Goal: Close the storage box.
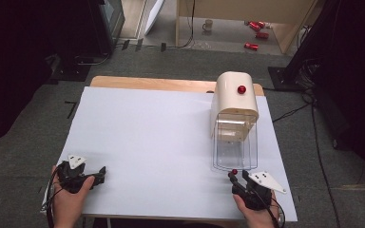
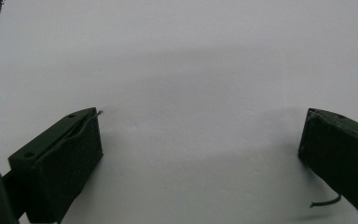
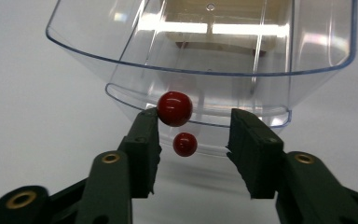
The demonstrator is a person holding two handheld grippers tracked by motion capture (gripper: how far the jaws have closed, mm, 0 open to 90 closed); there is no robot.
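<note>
The person's left hand (image 1: 69,197) is resting at the near left corner of the white table (image 1: 147,142), its left gripper (image 1: 102,172) lying low with jaws spread wide. The right hand (image 1: 254,211) is angling the right gripper (image 1: 234,176) toward the clear drawer (image 1: 235,149) under the cream dispenser (image 1: 235,97), jaws partly apart, a red knob (image 3: 174,108) touching one jaw.

The desk (image 1: 147,137) wore a smooth, matt white sheet over a pale wooden edge. The bin (image 3: 205,56) was clear, glossy plastic under a cream, smooth housing (image 1: 235,92). The red ball (image 3: 174,108) shone glossy. The right gripper (image 3: 193,140) had matt black jaws with brass-coloured rivets.
</note>
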